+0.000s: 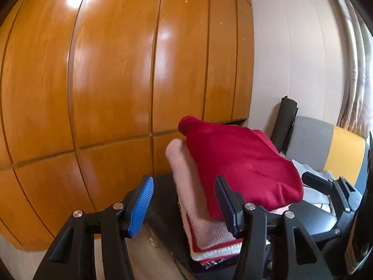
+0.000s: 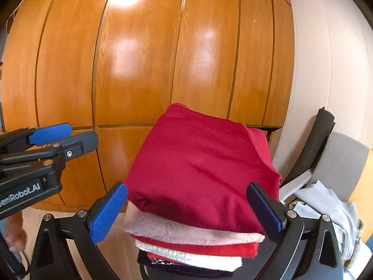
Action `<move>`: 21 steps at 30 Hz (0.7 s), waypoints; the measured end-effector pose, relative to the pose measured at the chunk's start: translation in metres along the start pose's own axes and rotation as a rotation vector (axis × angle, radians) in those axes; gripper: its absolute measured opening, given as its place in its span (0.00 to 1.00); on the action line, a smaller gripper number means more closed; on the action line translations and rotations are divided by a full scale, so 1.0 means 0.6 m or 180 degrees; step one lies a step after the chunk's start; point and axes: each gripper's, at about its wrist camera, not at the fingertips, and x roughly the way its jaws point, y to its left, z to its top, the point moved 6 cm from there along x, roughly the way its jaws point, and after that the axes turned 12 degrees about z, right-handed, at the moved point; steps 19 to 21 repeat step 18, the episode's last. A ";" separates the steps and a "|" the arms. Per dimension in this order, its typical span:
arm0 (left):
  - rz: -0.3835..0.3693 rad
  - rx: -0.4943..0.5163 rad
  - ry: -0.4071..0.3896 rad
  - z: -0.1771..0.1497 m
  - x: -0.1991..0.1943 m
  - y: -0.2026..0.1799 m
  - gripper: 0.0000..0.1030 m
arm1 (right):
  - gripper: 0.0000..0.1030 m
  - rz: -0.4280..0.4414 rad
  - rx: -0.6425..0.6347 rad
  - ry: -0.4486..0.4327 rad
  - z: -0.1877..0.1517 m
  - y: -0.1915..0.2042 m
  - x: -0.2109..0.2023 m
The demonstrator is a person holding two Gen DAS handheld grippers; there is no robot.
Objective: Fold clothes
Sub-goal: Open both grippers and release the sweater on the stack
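Here, both hand-held grippers [image 1: 184, 204] [image 2: 193, 212] released, folded stack's [image 2: 198, 240] lowest layers cut off.

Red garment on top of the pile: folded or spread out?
Folded. The red garment lies as a compact rectangle squared over the pink layer beneath; no sleeves hang loose.

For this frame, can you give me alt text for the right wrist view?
A stack of folded clothes, topped by a dark red garment, sits between the open fingers of the right gripper, which do not press on it. The left gripper reaches in from the left edge, empty, in front of a glossy wooden wardrobe.
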 end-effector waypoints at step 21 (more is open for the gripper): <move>0.0223 0.0045 0.0321 -0.065 0.018 0.002 0.48 | 1.00 0.0029 0.0128 0.0154 -0.061 0.011 0.009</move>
